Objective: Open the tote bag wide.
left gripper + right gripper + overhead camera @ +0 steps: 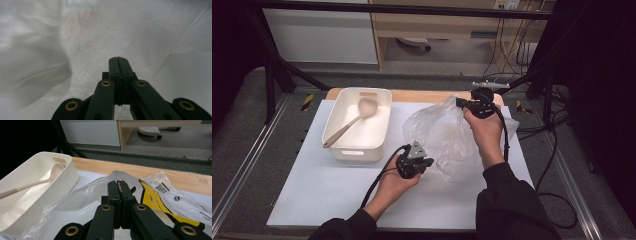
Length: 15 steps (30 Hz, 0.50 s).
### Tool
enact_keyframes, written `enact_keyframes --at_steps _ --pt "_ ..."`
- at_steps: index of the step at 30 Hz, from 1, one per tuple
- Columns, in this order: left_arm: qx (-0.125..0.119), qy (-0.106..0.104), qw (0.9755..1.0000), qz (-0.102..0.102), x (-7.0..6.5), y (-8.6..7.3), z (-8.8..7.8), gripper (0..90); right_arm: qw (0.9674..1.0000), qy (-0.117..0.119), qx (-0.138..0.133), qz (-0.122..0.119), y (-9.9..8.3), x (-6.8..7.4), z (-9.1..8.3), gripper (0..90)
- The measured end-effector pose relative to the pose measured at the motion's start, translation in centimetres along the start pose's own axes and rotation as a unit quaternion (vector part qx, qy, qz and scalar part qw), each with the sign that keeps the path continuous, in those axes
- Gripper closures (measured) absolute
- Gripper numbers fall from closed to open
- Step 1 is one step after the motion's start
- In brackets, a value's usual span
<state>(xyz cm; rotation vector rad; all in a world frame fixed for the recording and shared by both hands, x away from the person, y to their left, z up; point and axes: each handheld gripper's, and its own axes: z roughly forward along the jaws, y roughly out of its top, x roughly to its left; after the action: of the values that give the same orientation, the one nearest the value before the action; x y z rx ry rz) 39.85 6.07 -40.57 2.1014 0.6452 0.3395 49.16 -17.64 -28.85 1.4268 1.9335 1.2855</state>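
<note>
On the white table (322,195), both my grippers pinch one clear bag (447,135). Left gripper (422,165) clamps its near edge; right gripper (460,103) clamps the far rim (jaws fully closed on plastic).

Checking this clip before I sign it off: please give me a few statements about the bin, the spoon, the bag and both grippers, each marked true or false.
1. The pale wooden spoon lies inside the cream rectangular plastic bin. True.
2. The crumpled clear plastic bag sits inside the bin. False: it lies on the white table mat, to the right of the bin.
3. The right gripper is shut on the bag's upper edge. True: its jaws are together with a fold of film pinched between them.
4. The left gripper has wide-open jaws. False: they are closed together, right up against the bag.
5. The spoon's bowl points toward the person. False: it points toward the far end of the bin.
</note>
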Motion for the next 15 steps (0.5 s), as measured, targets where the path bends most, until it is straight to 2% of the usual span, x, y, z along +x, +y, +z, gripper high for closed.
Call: enact_keyframes --at_steps 1,8,15 --pt "-0.004 0.004 1.0 0.0 0.3 0.2 -0.7 90.0 1.0 -0.003 0.0 0.002 0.0 0.0 0.1 90.0" --pt "-0.036 0.023 0.9985 -0.035 2.8 1.1 -5.5 90.0 0.9999 -0.014 0.005 0.007 -0.2 0.0 0.9 90.0" --pt "-0.041 0.053 0.9963 -0.054 5.6 1.0 -9.5 90.0 0.9999 -0.003 0.015 -0.005 -1.4 1.3 1.4 90.0"
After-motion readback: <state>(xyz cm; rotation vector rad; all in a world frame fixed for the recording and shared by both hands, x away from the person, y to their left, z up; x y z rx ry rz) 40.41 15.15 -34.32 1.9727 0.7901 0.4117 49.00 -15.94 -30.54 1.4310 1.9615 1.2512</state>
